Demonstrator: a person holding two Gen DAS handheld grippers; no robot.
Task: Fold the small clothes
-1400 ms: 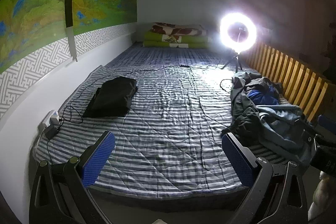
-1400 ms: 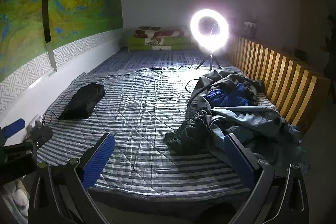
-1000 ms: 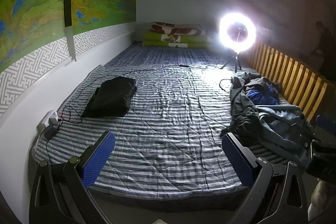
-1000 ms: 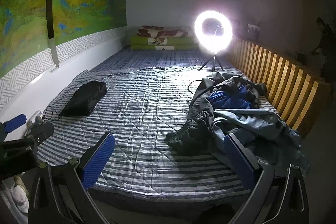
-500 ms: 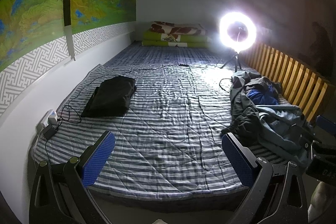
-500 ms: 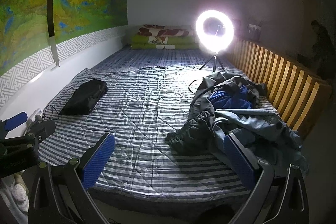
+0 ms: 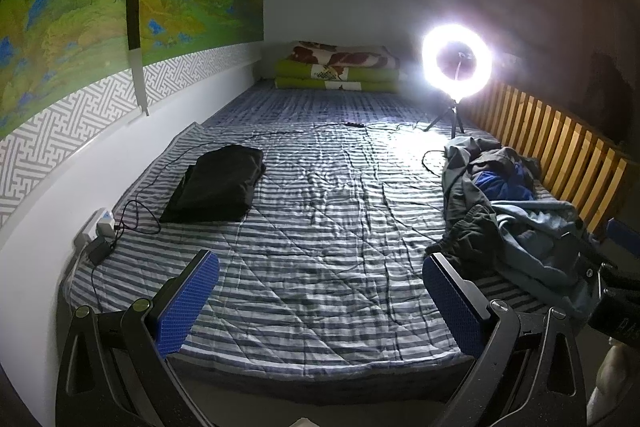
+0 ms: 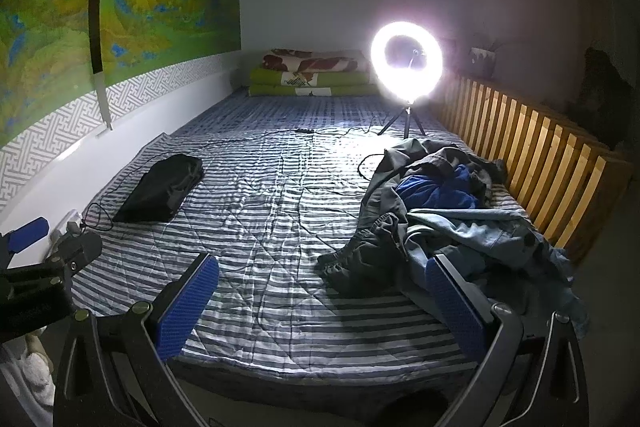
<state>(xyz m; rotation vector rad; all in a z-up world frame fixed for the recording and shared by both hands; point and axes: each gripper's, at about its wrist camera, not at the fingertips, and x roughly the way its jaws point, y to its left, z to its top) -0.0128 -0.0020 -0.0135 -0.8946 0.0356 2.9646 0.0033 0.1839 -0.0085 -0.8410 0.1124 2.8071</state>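
The heap of rumpled grey, blue and denim clothes [image 8: 452, 215] lies unfolded at 3 o'clock on the striped quilted bed [image 8: 280, 227], a folded black garment [image 7: 218, 183] at 10 o'clock. I judge folding is between pieces: next, reach and pinch one item off the heap. Left hand-held gripper [image 7: 320, 303] and right hand-held gripper [image 8: 322, 303] hover with fingers spread, empty. Against a second ago, almost nothing differs.

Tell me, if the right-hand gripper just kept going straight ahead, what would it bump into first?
Probably the blue-and-white striped bed cover: the open right gripper points at its bare middle, left of the rumpled pile of grey and blue clothes. Depth is unclear.
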